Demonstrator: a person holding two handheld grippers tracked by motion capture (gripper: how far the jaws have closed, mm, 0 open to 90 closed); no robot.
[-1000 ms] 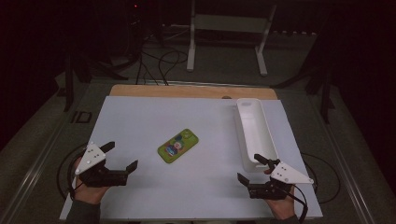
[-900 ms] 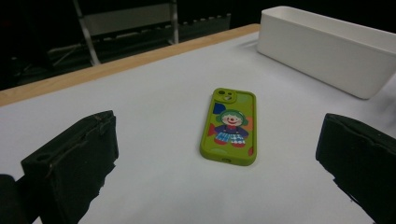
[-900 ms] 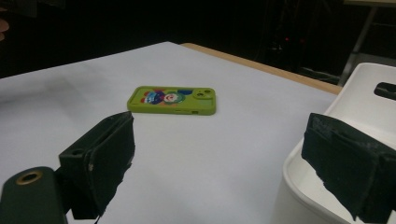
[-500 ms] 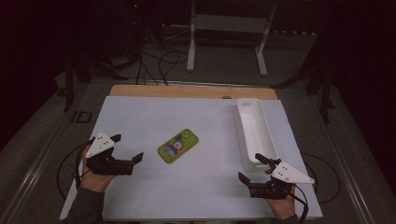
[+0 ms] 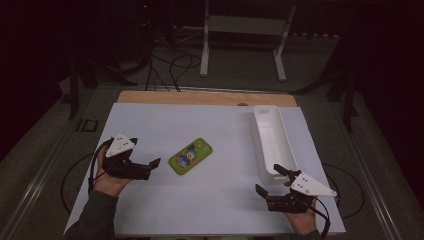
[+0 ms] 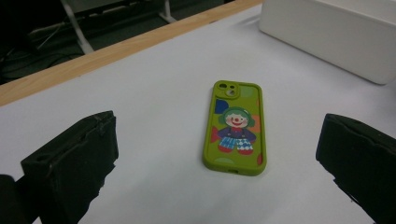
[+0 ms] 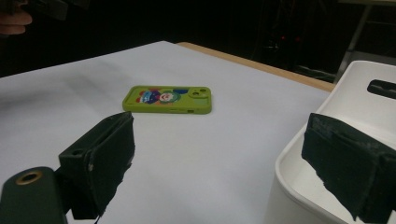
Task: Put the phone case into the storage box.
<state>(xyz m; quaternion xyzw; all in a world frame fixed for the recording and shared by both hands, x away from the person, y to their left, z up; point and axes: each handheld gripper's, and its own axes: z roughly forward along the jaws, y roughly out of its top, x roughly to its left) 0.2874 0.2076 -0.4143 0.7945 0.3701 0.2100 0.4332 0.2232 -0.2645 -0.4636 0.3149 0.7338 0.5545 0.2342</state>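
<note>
A green phone case (image 5: 190, 156) with a clown picture lies flat on the white sheet near the middle of the table. My left gripper (image 5: 146, 156) is open just left of it, jaws pointing at it. In the left gripper view the phone case (image 6: 236, 128) lies ahead between the spread jaws of the left gripper (image 6: 218, 119), untouched. My right gripper (image 5: 267, 179) stands open at the front right, beside the near end of a long white tray (image 5: 260, 145). The right gripper view shows the phone case (image 7: 168, 99) farther off past the open right gripper (image 7: 219, 123).
The white tray (image 6: 327, 37) is empty and runs front to back along the right side; its rim (image 7: 299, 154) is close under my right jaw. A wooden strip (image 5: 200, 97) borders the far edge. Cables and a metal stand lie on the dark floor beyond.
My left gripper has moved forward and to the right, closer to the phone case. The right gripper and the case have stayed put.
</note>
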